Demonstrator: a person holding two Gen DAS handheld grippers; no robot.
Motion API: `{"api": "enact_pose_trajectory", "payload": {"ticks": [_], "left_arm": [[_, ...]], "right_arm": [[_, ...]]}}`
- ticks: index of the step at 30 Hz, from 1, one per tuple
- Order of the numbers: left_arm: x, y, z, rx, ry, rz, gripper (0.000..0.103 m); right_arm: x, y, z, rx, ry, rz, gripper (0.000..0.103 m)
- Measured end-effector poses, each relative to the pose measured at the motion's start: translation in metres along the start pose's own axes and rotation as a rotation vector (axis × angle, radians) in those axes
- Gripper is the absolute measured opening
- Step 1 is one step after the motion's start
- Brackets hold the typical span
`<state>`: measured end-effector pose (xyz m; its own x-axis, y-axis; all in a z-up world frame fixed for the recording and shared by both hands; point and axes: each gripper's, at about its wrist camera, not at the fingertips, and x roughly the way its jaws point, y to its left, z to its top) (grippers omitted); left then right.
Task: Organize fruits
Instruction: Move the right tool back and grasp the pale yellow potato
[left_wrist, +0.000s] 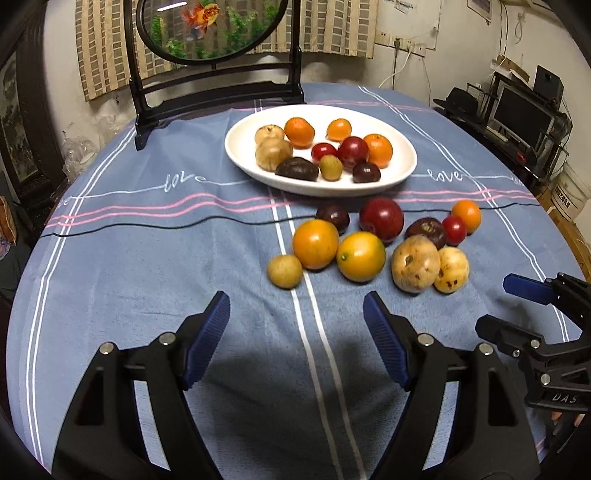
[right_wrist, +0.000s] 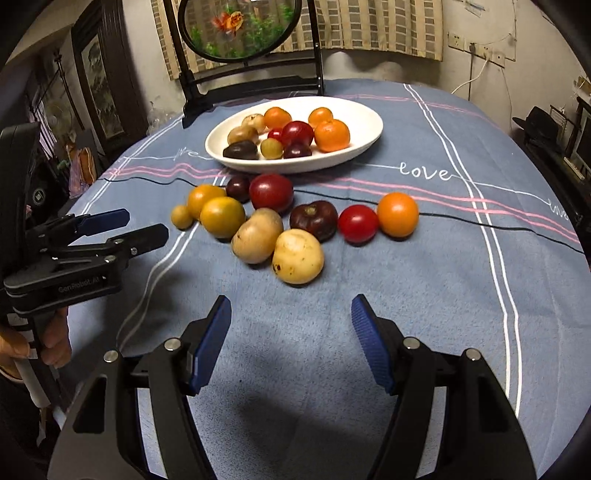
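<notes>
white oval plate (left_wrist: 402, 162) toward tablecloth's far edge, holding ten small fruits (left_wrist: 352, 149), orange, red, dark purple, tan, one green, ten more loose fruits (left_wrist: 360, 256) clustered mid-cloth just before plate's near rim, all resting

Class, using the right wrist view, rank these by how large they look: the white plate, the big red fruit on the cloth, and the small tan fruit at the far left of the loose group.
1. white plate
2. big red fruit
3. small tan fruit
The plate sits farthest away yet looks largest, so the order is safe.
</notes>
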<state>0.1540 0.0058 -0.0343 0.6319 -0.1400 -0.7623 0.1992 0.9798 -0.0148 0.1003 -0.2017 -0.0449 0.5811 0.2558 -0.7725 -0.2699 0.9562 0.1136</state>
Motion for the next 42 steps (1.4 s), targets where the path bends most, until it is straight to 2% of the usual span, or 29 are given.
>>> {"api": "enact_pose_trajectory", "payload": {"ticks": [2,11,16,22,25,27,31,32,37,42], "left_arm": [[0.003,-0.001,-0.001,0.005,0.005,0.001,0.079],[0.022,0.009,-0.003,-0.022,0.047,-0.017,0.083],[0.023,0.008,-0.004,-0.015,0.037,-0.036,0.086],[0.032,0.017,-0.006,-0.053,0.059,-0.062,0.086],[0.030,0.019,-0.006,-0.062,0.051,-0.074,0.086],[0.032,0.020,-0.005,-0.065,0.055,-0.079,0.087],[0.035,0.021,-0.006,-0.071,0.074,-0.089,0.087],[0.035,0.020,-0.006,-0.072,0.072,-0.091,0.087],[0.035,0.019,-0.007,-0.067,0.063,-0.082,0.087],[0.038,0.020,-0.007,-0.076,0.065,-0.067,0.087]], "right_arm": [[0.003,0.000,0.001,-0.006,0.008,-0.031,0.068],[0.023,-0.002,0.009,-0.023,0.055,-0.071,0.068],[0.033,-0.004,0.014,-0.013,0.069,-0.074,0.068],[0.047,-0.001,0.022,-0.010,0.105,-0.062,0.068],[0.053,0.000,0.027,-0.015,0.106,-0.072,0.062],[0.055,-0.001,0.030,-0.009,0.097,-0.074,0.054],[0.056,-0.004,0.034,0.000,0.082,-0.039,0.043],[0.056,-0.006,0.033,0.008,0.071,-0.018,0.038],[0.051,-0.021,0.032,0.079,0.045,0.085,0.038],[0.046,-0.025,0.030,0.096,0.038,0.131,0.038]]}}
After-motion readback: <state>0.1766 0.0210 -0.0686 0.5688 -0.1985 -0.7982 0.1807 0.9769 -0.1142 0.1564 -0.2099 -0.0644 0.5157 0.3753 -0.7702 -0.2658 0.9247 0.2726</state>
